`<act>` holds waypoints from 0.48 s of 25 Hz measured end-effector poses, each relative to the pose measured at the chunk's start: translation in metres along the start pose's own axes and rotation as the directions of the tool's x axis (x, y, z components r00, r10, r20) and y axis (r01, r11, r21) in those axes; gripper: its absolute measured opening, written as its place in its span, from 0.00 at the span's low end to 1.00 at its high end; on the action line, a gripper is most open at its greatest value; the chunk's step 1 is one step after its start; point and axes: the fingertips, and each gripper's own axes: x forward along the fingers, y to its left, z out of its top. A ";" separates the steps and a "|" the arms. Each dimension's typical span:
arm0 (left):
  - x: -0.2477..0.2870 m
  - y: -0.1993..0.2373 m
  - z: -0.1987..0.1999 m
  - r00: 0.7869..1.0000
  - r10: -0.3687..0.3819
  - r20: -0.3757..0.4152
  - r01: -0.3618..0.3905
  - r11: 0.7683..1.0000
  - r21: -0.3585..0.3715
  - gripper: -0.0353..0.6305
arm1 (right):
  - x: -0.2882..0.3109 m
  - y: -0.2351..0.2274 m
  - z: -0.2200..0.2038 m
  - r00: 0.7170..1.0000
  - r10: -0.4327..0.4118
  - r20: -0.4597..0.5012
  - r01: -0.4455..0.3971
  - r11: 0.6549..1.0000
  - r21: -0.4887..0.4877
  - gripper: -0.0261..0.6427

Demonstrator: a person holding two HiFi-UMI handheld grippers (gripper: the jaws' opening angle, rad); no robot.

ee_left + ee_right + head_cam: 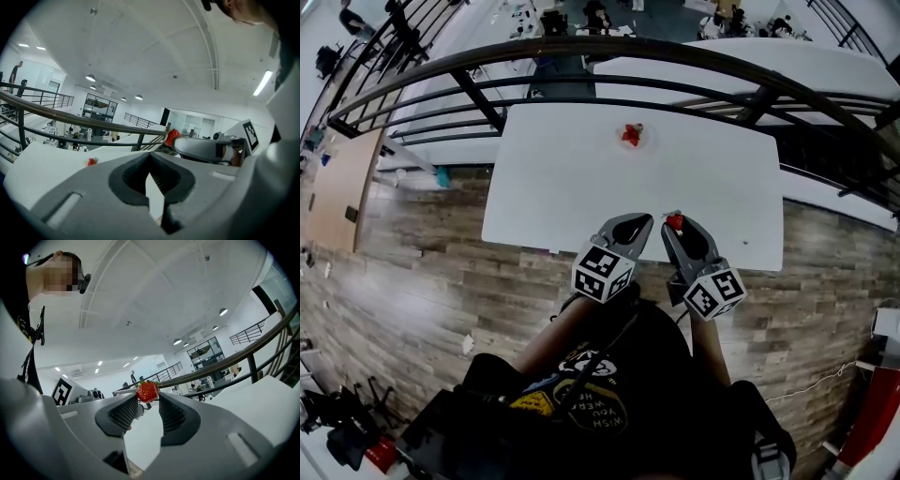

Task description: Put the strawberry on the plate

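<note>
- left gripper [150, 155], lower middle of the head view, a touch left of center: claw pressed together, pads meeting at the tip, nothing in it. It hangs idle over the near edge of the table [544, 178].
- upper middle of the head view, well apart from both grippers: a second strawberry [630, 134] sits on what looks like a small pale plate [643, 142]. The plate is hard to make out against the white tabletop, so I'm going by a faint rim.
- lower middle, just right of center: the strawberry [147, 391] is pinched at the very tips of the right gripper [673, 225]. The claw sits fairly wide around its sides, green leaves on top, over the near table edge.
- handling, my guess: light and small. If it's real fruit it's also soft, easy to bruise and a bit slick-skinned. It rides right at the pad tips, so a tilt or jolt could let it roll out. I'd grip gently across the widest part of the body, not the leaves or the point. The ribbed pads should help.
- counts: two strawberries, one plate (as far as I can tell), two grippers, one table.
</note>
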 end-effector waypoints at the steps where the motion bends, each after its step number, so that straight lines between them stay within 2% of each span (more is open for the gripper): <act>1: 0.000 0.006 0.003 1.000 -0.001 0.000 0.001 1.000 -0.005 0.05 | 0.005 0.000 0.002 1.000 -0.004 -0.003 0.004 1.000 -0.001 0.26; 7: 0.002 0.055 0.016 1.000 -0.007 0.006 0.007 0.999 -0.050 0.05 | 0.046 -0.006 0.004 0.999 -0.037 -0.006 0.037 0.999 -0.024 0.26; 12: 0.003 0.080 0.020 0.999 -0.034 0.013 0.034 0.998 -0.048 0.05 | 0.068 -0.006 -0.004 0.998 -0.061 -0.013 0.060 0.998 -0.027 0.26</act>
